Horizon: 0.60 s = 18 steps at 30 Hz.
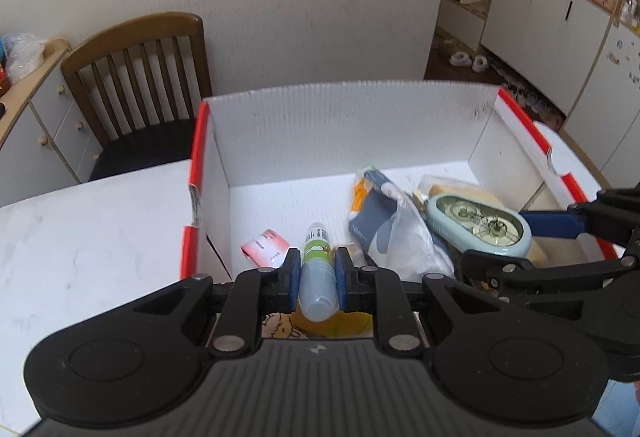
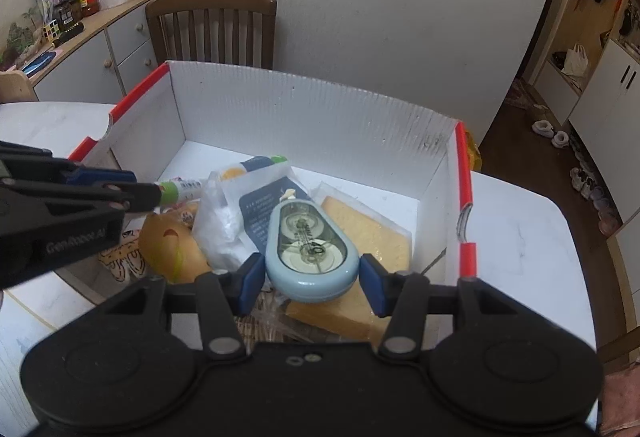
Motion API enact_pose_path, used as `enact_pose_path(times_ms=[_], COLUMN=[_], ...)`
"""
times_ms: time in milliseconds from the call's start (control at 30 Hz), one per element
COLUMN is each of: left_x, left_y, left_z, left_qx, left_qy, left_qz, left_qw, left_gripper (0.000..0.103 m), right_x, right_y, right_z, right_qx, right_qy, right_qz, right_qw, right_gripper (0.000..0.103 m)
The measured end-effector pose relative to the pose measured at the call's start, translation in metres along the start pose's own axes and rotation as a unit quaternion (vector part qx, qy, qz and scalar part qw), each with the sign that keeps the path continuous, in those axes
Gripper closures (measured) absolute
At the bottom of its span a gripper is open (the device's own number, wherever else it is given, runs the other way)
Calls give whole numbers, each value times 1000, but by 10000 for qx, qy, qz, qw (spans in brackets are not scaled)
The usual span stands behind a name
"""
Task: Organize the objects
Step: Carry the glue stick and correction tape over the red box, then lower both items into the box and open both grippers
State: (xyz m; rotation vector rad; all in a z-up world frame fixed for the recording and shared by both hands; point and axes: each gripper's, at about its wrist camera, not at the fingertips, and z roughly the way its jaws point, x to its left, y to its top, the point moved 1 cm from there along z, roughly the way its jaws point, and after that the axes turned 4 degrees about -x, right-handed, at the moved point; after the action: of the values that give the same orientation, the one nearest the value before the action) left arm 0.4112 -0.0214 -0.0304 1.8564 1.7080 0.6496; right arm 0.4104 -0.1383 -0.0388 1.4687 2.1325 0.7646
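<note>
White box on marble surface.
Left gripper clamped on bottle; right gripper gripping blue dispenser over box.

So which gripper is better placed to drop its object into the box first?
Left, probably. The left gripper holds its small bottle above bare box floor; the right gripper holds its tape dispenser above piled items.
</note>
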Motion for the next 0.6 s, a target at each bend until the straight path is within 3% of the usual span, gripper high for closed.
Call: enact_pose_path(times_ms=[200, 367, 600], left_x=[0, -2, 1], left_y=[0, 1, -1], left_z=[11, 11, 4], left_qx=[324, 431, 470], left_qy=[-83, -55, -155], left_qz=[-39, 70, -58], left_qw=[9994, 9990, 9988], left_gripper=[86, 86, 80], right_x=[-1, 0, -2], right_y=[-1, 1, -1], right_z=[-1, -9, -24], right_qx=[165, 82, -68], right_qy=[120, 220, 328], right_qz=[-78, -65, -5], right_qw=[9998, 9997, 9994], right_gripper=[51, 39, 33])
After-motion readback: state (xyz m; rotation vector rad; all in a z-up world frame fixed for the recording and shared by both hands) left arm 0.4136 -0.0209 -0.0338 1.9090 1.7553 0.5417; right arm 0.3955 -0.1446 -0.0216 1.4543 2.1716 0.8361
